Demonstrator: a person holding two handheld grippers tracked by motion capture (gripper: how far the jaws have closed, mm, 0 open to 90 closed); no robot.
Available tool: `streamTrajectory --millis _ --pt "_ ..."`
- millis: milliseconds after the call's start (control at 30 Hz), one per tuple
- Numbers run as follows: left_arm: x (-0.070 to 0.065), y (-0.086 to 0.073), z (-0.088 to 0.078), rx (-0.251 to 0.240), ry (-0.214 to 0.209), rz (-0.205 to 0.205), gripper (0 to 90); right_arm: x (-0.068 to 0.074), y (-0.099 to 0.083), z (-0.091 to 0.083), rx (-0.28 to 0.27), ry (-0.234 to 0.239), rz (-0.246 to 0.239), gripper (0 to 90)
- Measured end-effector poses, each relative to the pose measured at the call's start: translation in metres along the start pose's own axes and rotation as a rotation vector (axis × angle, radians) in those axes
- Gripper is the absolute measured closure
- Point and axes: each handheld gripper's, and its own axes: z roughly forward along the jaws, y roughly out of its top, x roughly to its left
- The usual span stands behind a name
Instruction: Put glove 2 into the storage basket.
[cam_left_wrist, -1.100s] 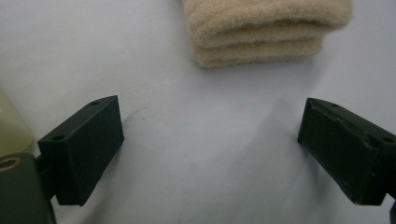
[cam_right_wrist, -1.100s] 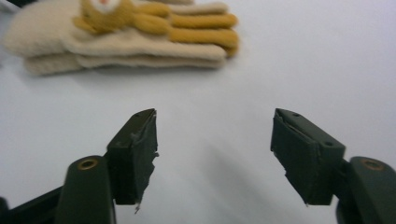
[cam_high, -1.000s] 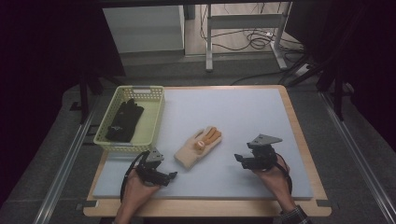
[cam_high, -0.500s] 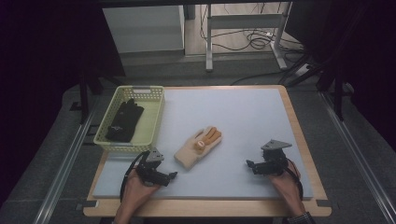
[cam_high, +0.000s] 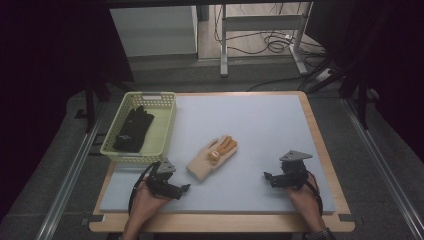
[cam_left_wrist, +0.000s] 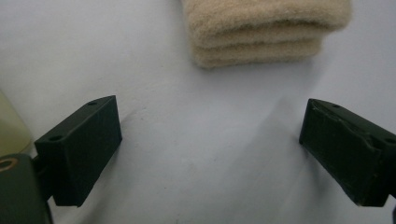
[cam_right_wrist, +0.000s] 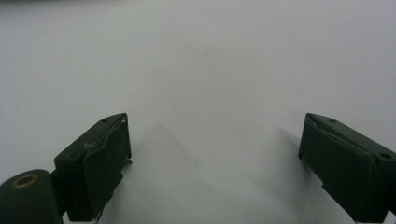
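Observation:
A beige knitted glove (cam_high: 212, 157) with orange fingertips lies flat in the middle of the pale blue mat. Its cuff (cam_left_wrist: 266, 28) shows just beyond my left gripper (cam_left_wrist: 210, 154), which is open and empty. In the high view the left gripper (cam_high: 182, 189) rests on the mat near the glove's cuff, pointing right. My right gripper (cam_high: 267, 177) sits on the mat to the glove's right, apart from it and pointing left. Its jaws have just been opening, and in the right gripper view the gripper (cam_right_wrist: 215, 163) stands open with only bare mat between its jaws.
A yellow-green mesh basket (cam_high: 165, 125) stands at the mat's left side with a black glove (cam_high: 132, 129) inside; its edge (cam_left_wrist: 9, 126) shows beside my left jaw. The wooden table rim (cam_high: 320, 150) frames the mat (cam_high: 250, 120).
My right gripper has moved to the right and toward the near edge, settling lower on the mat. The left gripper and the beige glove have stayed put.

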Motion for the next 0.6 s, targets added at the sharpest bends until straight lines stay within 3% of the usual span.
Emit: streamTrajectory --millis 67,400,600 --pt "-0.003 0.003 0.000 0.011 0.009 0.004 4.1 0.000 0.000 0.000 -0.001 0.000 0.000 8.8" --pt "-0.014 0.031 -0.007 -0.011 -0.046 -0.040 0.0 0.000 0.000 0.000 -0.001 0.000 0.001 8.8" --pt "-0.023 0.059 0.006 0.005 -0.041 0.002 0.0 0.000 0.000 0.000 -0.002 0.000 0.001 8.8"
